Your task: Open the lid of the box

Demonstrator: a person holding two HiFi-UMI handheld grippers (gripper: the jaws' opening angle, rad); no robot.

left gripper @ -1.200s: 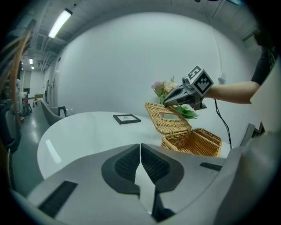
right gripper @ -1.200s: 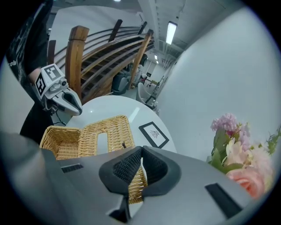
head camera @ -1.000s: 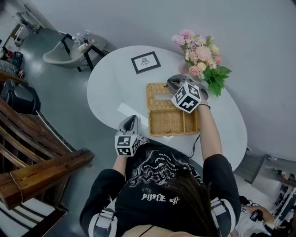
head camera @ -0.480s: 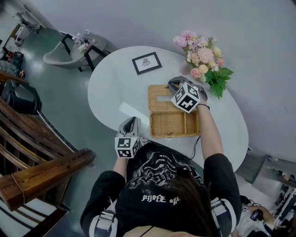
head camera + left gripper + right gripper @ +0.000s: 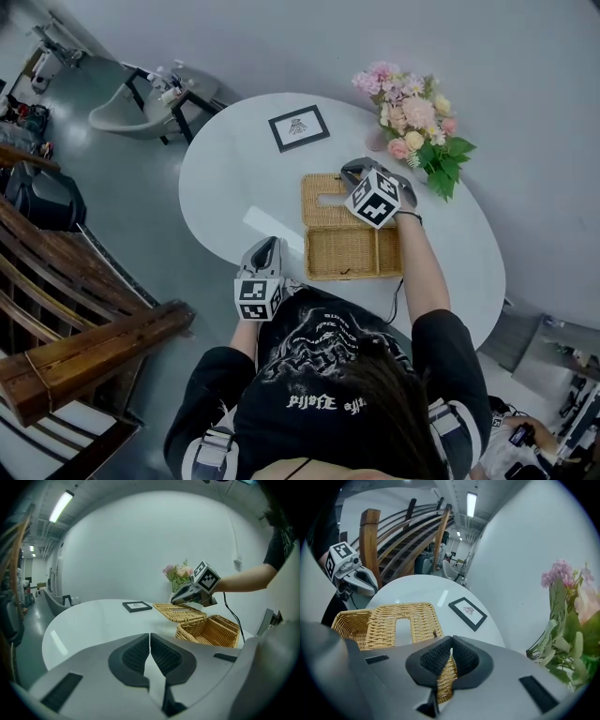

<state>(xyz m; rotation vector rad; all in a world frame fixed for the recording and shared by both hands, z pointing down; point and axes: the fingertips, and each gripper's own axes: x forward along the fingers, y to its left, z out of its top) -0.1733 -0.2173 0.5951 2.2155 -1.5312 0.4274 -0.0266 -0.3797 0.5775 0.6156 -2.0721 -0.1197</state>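
Lid: you've lowered it further back this past second (box stands open, task nearly done).
Right gripper: clamped on the lid's edge.
Left gripper: jaws together, empty.

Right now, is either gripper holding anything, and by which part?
The right gripper pinches the wicker lid by its woven free edge. The left gripper is shut on nothing.

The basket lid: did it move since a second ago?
Yes, a little. The right gripper, its jaws shut on the lid edge, sank slightly, lowering the open lid towards the table. The left gripper, picture frame and flowers stayed put.
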